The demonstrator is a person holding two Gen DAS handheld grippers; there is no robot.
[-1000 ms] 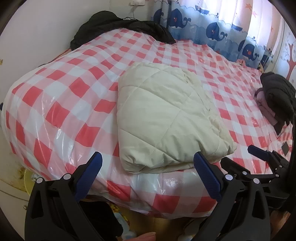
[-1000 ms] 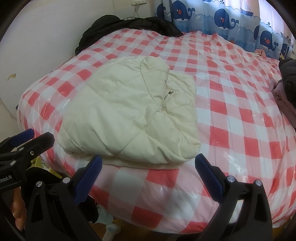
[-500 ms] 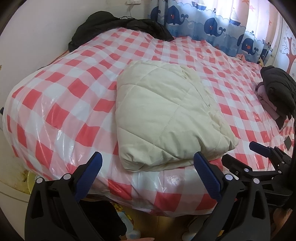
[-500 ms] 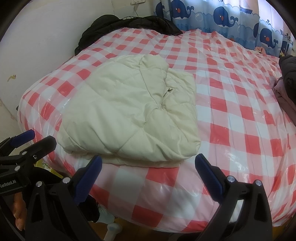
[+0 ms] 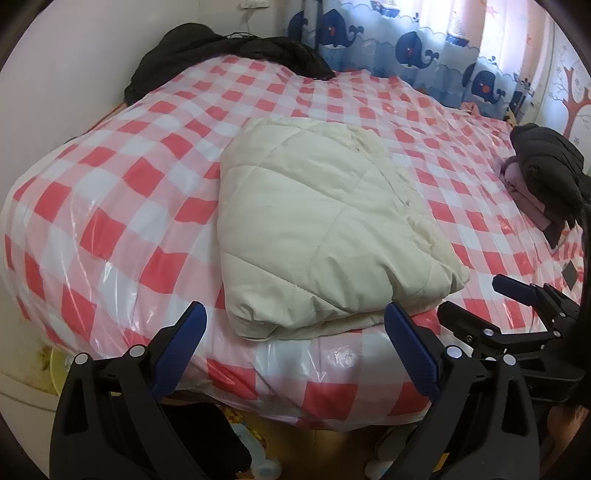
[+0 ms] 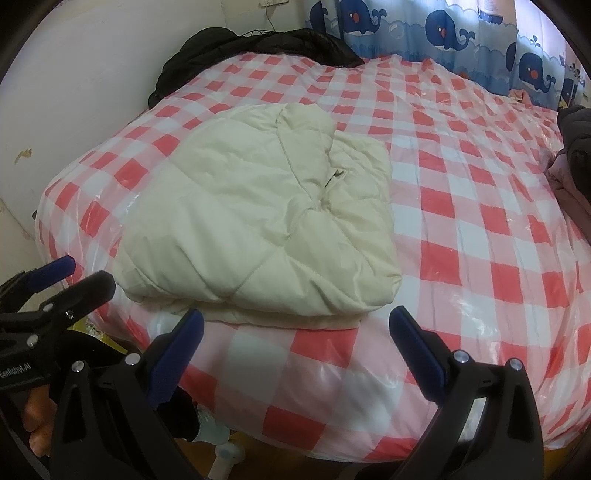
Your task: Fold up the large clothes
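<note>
We hold the left gripper (image 5: 293, 325) with its blue-padded fingers spread wide and nothing between them, just short of the near edge of the bed. We hold the right gripper (image 6: 295, 332) likewise agape and empty, beside the left one. Neither touches fabric. The cream quilted padded jacket (image 5: 325, 229) lies folded into a thick rectangular bundle on the red-and-white checked plastic bed cover (image 5: 110, 206), near the near edge and slightly left of centre. A black garment heap (image 5: 229, 48) lies at the far left corner against the white wall (image 5: 66, 66). A dark jacket on pink clothing (image 5: 546, 177) sits at the right edge. A whale-print curtain (image 6: 443, 29) hangs behind.
</note>
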